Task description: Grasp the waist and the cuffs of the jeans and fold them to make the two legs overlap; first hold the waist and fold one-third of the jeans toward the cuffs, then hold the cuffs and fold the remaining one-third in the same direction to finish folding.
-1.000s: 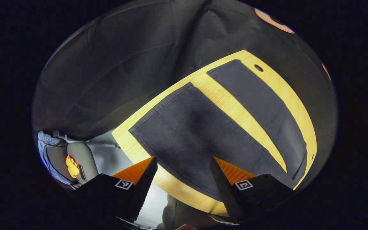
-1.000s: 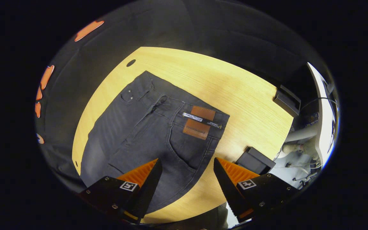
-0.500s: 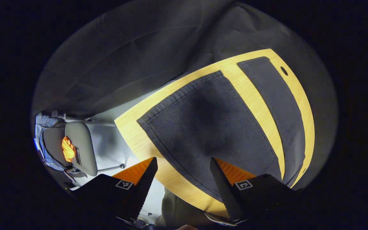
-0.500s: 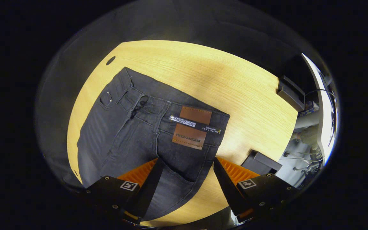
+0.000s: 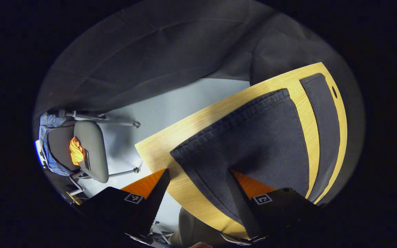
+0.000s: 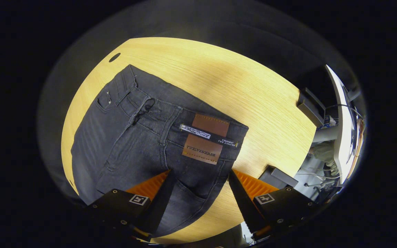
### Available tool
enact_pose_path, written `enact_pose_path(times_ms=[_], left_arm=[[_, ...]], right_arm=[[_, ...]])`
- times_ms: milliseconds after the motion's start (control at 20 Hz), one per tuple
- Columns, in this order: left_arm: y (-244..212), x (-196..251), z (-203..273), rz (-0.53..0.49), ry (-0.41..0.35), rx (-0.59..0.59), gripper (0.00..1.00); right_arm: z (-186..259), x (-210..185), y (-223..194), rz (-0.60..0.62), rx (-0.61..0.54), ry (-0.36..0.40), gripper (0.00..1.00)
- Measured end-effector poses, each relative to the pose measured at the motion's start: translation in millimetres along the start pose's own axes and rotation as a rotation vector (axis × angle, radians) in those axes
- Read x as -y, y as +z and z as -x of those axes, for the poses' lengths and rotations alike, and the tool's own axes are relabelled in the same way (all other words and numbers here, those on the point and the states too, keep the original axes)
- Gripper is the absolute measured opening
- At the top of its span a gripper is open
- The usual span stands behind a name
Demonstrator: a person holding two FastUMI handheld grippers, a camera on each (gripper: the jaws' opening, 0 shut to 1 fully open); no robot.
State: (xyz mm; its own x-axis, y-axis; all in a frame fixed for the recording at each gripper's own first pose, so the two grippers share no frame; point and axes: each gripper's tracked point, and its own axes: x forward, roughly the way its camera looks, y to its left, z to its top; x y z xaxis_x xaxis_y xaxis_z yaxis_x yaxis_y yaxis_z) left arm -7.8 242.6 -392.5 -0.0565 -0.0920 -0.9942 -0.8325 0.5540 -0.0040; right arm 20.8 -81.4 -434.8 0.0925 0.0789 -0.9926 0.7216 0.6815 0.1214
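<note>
My left gripper (image 5: pixel 197 193) has two wedge fingers with ribbed inner faces on black housings, each bearing a small square black-and-white marker. My right gripper (image 6: pixel 200 194) is built alike, with saw-toothed finger edges and small screws showing on its housings.
</note>
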Motion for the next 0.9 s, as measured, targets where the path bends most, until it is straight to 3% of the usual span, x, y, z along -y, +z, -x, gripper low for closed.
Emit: enact_pose_path(times_ms=[150,400,650,700,850,900], left_arm=[[3,1,-1,-0.023,0.003,0.007,0.98],[5,4,0,-0.017,-0.002,-0.031,0.93],[5,7,1,0.043,-0.003,-0.049,0.93],[4,8,-2,0.048,-0.002,-0.041,0.85],[7,11,0,0.065,-0.003,-0.033,0.83],[6,13,-2,0.063,0.000,-0.033,0.77]], right_arm=[[-2,-4,0,-0.017,0.003,-0.035,0.97],[-2,-4,1,-0.014,-0.023,-0.029,0.95],[-3,1,1,-0.038,-0.061,-0.015,0.92],[-2,3,3,-0.069,-0.080,-0.007,0.88],[-3,8,6,-0.184,-0.143,0.022,0.71],[-2,9,7,-0.171,-0.150,0.031,0.69]])
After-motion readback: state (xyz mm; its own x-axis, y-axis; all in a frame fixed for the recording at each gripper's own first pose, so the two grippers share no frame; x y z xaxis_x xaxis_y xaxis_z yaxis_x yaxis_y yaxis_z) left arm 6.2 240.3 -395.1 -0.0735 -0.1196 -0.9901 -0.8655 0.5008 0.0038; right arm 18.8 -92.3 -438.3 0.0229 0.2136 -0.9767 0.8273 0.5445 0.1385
